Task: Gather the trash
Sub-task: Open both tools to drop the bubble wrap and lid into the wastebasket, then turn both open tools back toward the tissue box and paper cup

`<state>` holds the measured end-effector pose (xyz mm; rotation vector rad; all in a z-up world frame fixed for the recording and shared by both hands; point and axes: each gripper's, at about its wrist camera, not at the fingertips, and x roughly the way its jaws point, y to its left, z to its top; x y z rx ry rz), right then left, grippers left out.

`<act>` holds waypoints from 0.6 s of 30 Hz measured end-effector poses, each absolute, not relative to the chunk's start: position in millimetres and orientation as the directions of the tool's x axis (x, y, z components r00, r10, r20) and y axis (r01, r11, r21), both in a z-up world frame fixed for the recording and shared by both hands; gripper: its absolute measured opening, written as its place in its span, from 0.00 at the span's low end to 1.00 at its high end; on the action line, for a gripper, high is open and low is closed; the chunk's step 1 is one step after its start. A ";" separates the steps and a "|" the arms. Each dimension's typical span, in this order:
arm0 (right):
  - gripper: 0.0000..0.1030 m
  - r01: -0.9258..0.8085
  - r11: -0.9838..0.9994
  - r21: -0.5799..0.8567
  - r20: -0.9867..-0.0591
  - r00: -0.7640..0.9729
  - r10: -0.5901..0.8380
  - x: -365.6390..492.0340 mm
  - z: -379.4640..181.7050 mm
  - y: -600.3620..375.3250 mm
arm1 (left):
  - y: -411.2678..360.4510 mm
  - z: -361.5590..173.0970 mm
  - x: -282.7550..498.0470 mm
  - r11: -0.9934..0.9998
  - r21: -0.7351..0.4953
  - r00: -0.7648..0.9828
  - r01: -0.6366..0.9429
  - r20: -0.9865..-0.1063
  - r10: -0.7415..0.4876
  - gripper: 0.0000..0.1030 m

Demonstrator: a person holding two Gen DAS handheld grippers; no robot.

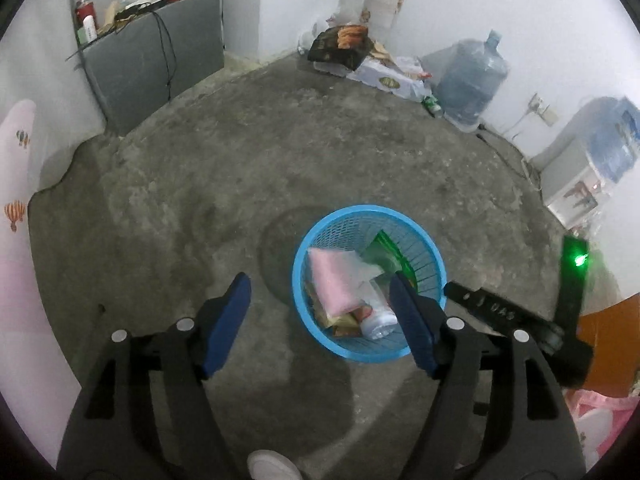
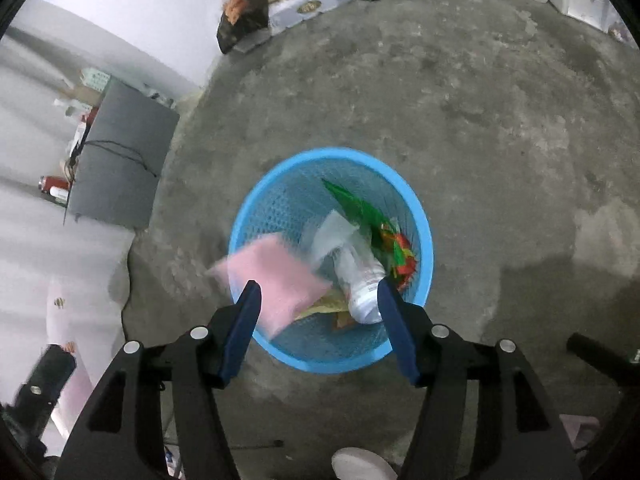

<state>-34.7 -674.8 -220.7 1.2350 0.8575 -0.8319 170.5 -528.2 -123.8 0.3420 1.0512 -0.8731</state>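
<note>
A blue mesh basket (image 1: 368,210) stands on the concrete floor. In it lie a pink packet (image 1: 332,284), a green wrapper (image 1: 384,248), a clear plastic bottle (image 1: 380,320) and some snack wrappers. My left gripper (image 1: 319,284) hangs open above the basket's left side with nothing between its pads. In the right wrist view my right gripper (image 2: 318,286) is open over the basket (image 2: 332,152). The pink packet (image 2: 276,276) shows blurred across the basket's left rim, free of both pads. The bottle (image 2: 360,276) and green wrapper (image 2: 360,208) lie beside it.
Two large water jugs (image 1: 472,80) and flattened boxes with bags (image 1: 360,56) line the far wall. A grey cabinet (image 1: 152,68) stands at the back left. The other tool's black body (image 1: 500,314) shows a green light. A white shoe tip (image 1: 272,466) is below.
</note>
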 end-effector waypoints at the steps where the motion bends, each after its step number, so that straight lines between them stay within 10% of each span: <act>1: 0.57 0.888 0.141 0.438 -0.891 0.450 -0.067 -36.7 -222.1 -673.6 | -523.1 -121.4 170.2 0.621 -0.143 0.216 0.771 -0.858 -0.466 0.68; 18: 0.71 0.772 0.429 0.469 -0.825 0.556 -0.098 -10.0 -97.8 -621.3 | -281.4 -0.5 212.2 0.746 -0.204 0.389 0.634 -0.750 -0.535 0.80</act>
